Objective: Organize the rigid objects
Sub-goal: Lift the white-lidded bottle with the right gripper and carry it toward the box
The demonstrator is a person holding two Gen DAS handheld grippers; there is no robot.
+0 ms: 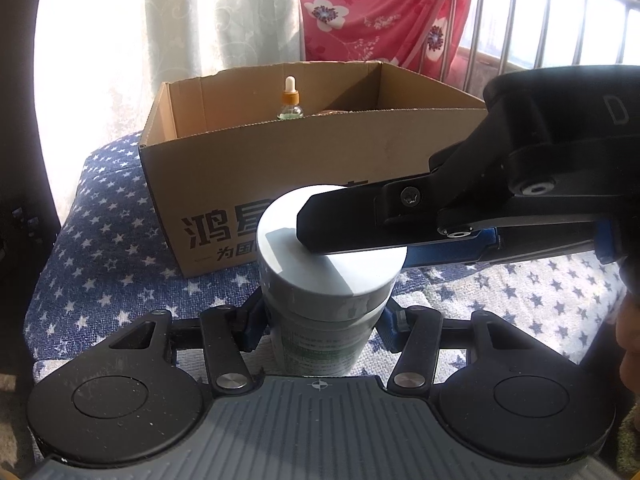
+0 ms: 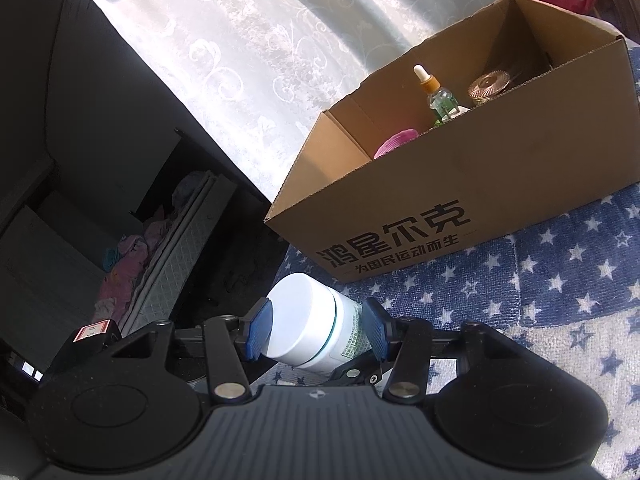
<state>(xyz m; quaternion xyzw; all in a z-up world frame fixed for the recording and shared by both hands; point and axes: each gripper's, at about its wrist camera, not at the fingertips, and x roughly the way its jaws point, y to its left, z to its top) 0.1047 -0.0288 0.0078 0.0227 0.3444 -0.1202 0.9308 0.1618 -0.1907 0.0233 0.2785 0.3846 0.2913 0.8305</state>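
The star-patterned blue cover (image 1: 100,248) spreads below and beyond both pairs of fingers, and everything rests on it. On this cover, beyond the fingers, stands the open cardboard box (image 1: 280,168) with black printed characters on its near wall; a pale curtain (image 1: 224,16) and a red flowered cloth (image 1: 380,12) hang behind it. The left gripper (image 1: 320,320) is clenched on the body of the white jar (image 1: 320,344), one blue pad on each side just under the lid, and the jar stands upright between them. The right gripper (image 2: 316,334) comes in from the right side of the left view and grasps the same jar higher up, at its wide white lid (image 2: 300,316); in the right wrist view the blue pads press on two opposite sides of the lid, and the jar looks tilted there. The jar is therefore in front of the box, outside it, held by both grippers. Inside the box, far beyond the fingers, a dropper bottle (image 2: 438,96) with an orange collar and a white tip stands upright. Beside it is a round copper-coloured lid (image 2: 489,84), and nearer to the left wall a pink round thing (image 2: 394,142) shows partly over the box edge.
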